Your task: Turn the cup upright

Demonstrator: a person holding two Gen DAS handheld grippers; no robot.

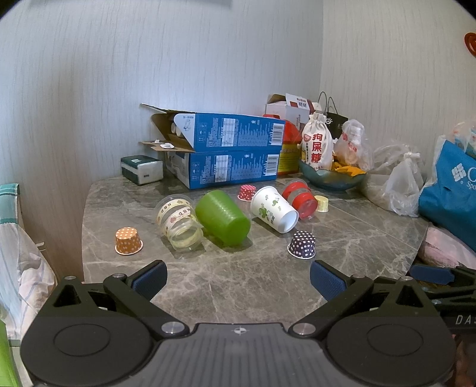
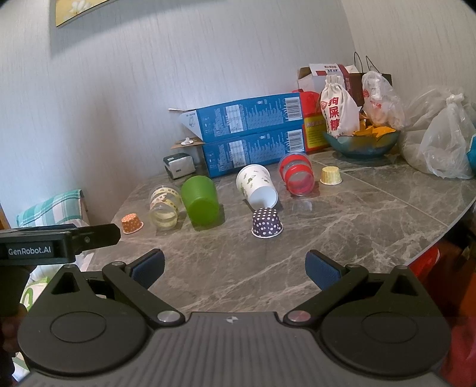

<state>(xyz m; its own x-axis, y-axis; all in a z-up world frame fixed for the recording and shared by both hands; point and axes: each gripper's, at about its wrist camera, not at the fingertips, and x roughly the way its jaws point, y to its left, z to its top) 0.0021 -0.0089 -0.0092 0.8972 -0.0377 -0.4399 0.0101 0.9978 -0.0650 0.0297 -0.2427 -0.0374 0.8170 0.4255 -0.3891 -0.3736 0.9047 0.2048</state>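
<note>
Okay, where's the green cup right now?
The green cup lies on its side on the marble table, left of centre in both views, between the clear taped cup and the white paper cup.

Setting: a home, likely a dining corner. Grey marble-look table [image 2: 372, 208] pushed into a corner of pale textured wallpaper [image 1: 89, 89]. Household clutter along the back: two stacked blue cartons [image 1: 235, 154], a tissue pack [image 1: 142, 169], a cloth pouch [image 1: 316, 146] with red Chinese characters standing in a bowl [image 1: 330, 177] of snacks, tied plastic bags [image 2: 443, 143], a blue shopping bag [image 1: 452, 196]. Framed picture [image 2: 77, 9] high on the wall. Plaid fabric [image 2: 47, 211] on a seat beside the table. Assorted cups [image 1: 221, 217] lie on the tabletop.
</note>
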